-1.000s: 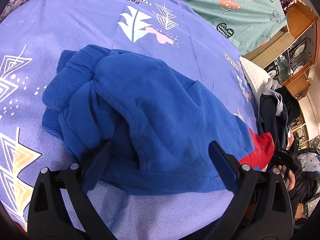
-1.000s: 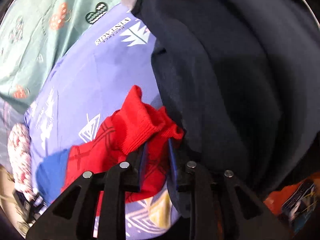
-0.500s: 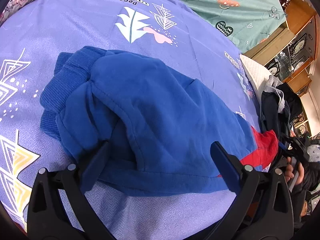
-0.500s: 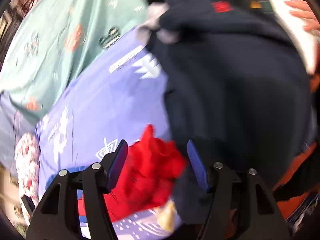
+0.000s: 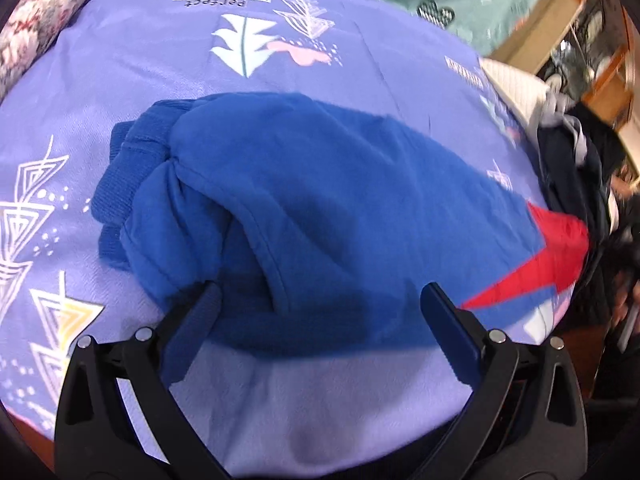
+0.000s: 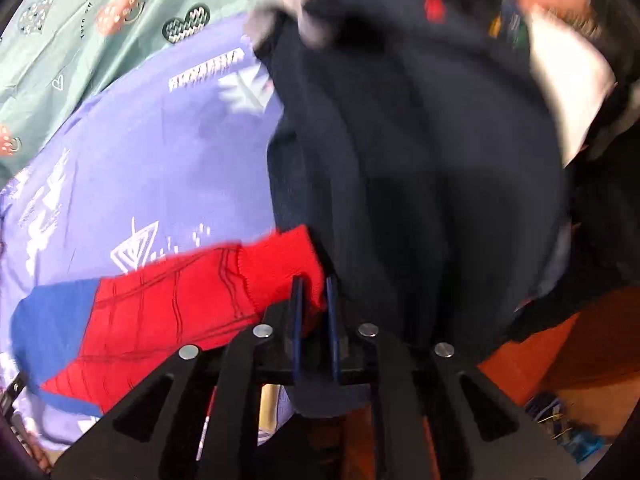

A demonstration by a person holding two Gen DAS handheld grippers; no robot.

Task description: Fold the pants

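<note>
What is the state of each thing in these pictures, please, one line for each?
Blue pants: folded over, lying bunched on the bed.
Red cuff: pulled out straight, between the right fingers.
Right gripper: closing on the red cuff.
Left gripper: open, holding nothing, just above the pants.
Purple sheet: spread flat under the pants.
Dark clothes: piled loosely, unfolded.

On my feeds a lilac bedsheet [image 5: 280, 20] printed with white leaf and triangle motifs covered the bed. Beyond it lay a green cover [image 6: 80, 20] with heart and cartoon prints. A dark navy garment pile [image 6: 420, 160] sat at the sheet's edge, beside a white pillow [image 5: 516, 84]. A floral cushion [image 5: 36, 20] lay at the far corner.
</note>
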